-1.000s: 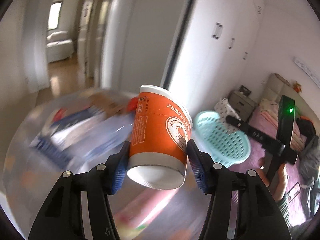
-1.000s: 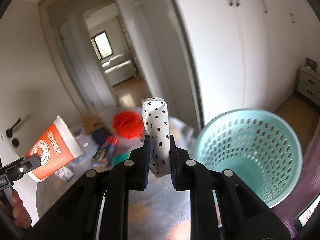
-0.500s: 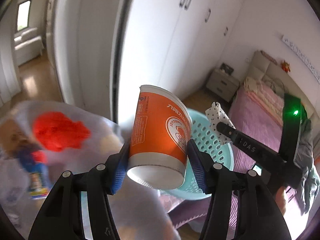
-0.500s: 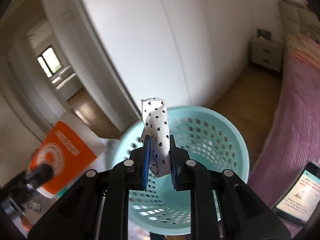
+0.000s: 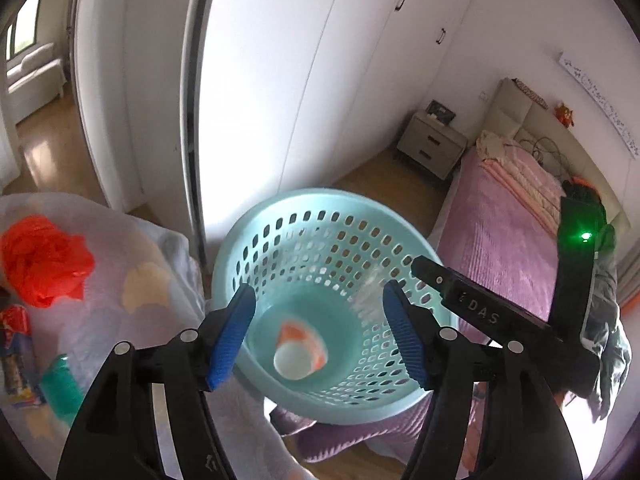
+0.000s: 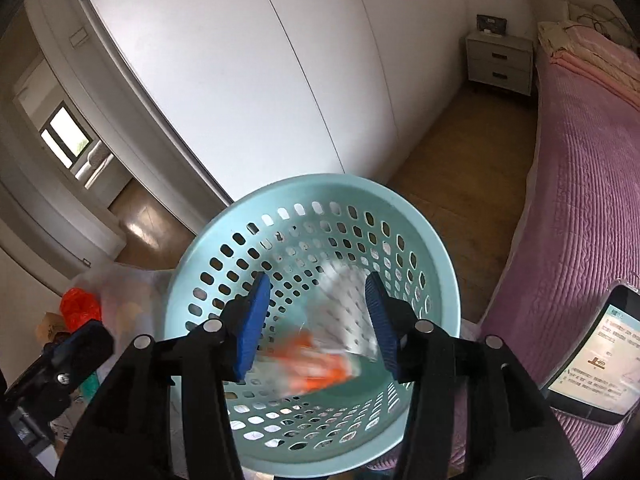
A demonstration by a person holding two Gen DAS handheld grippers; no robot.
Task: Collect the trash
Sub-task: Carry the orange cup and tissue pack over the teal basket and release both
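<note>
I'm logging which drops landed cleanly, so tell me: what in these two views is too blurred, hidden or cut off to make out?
- Left wrist view: white paper is a motion smear beside the basket wall; whether it has landed is unclear.
- Right wrist view: orange cup is streaked; its pose and print are unreadable.
- Right wrist view: phone is cut by the edge; text too small.
- Left wrist view: packets on the table sit at the rim, blurred.
</note>
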